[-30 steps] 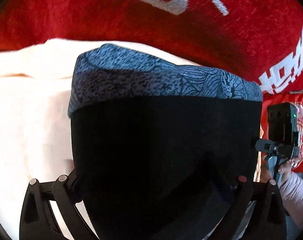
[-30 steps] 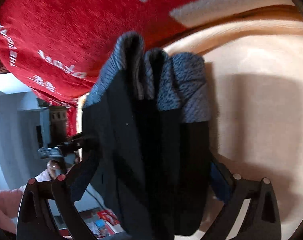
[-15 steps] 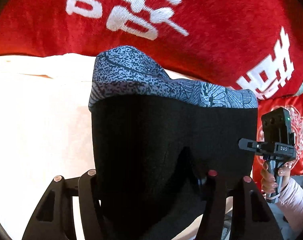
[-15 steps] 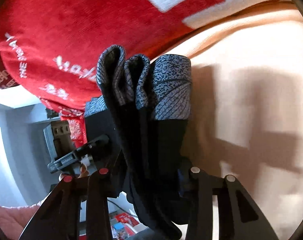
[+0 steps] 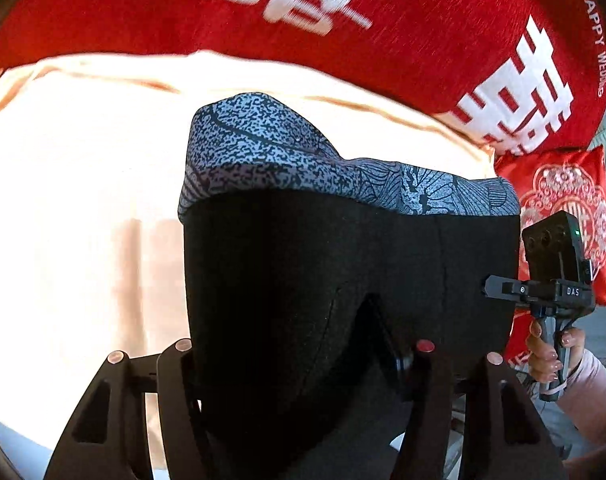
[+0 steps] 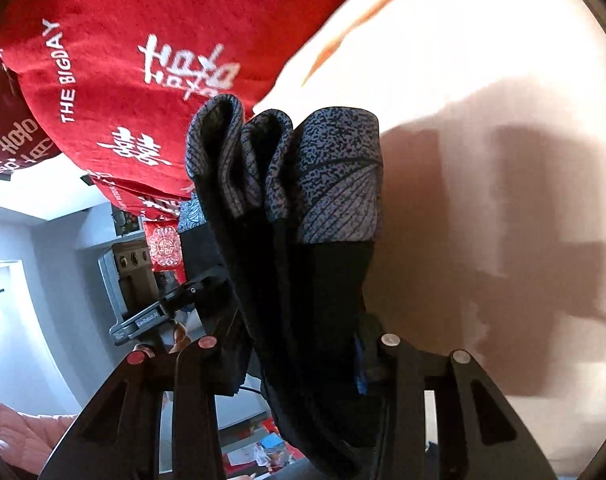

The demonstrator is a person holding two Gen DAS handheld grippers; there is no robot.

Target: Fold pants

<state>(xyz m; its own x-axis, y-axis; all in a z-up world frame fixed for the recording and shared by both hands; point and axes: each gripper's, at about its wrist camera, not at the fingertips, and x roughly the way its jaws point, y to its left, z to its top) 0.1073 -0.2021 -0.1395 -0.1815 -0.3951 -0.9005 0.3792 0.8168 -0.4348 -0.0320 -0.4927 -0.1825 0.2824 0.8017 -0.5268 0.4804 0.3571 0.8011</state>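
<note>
Left tool (image 5: 303,360): clenched on a black fabric pair of pants with a blue-grey speckled waistband (image 5: 343,272), cloth filling the gap between the jaws. Right tool (image 6: 299,344): likewise clamped on the same garment, bunched edge-on there.

Pants held up off a cream sheet (image 5: 83,200), not lying on it; red plush blanket with white characters (image 5: 383,20) behind. Waistband (image 5: 343,168) at the far end from both tools, pointing away along the fingers. Seen broadside from the left wrist, long edge running sideways toward the right tool at the garment's right side. Seen from the right wrist as stacked layers. Probably mid-fold, to be lowered flat onto the sheet ahead, both hands equally near.

Count: one pair of pants, two tools, three waistband ridges in the right view, one small red embroidered cushion (image 5: 563,208).
</note>
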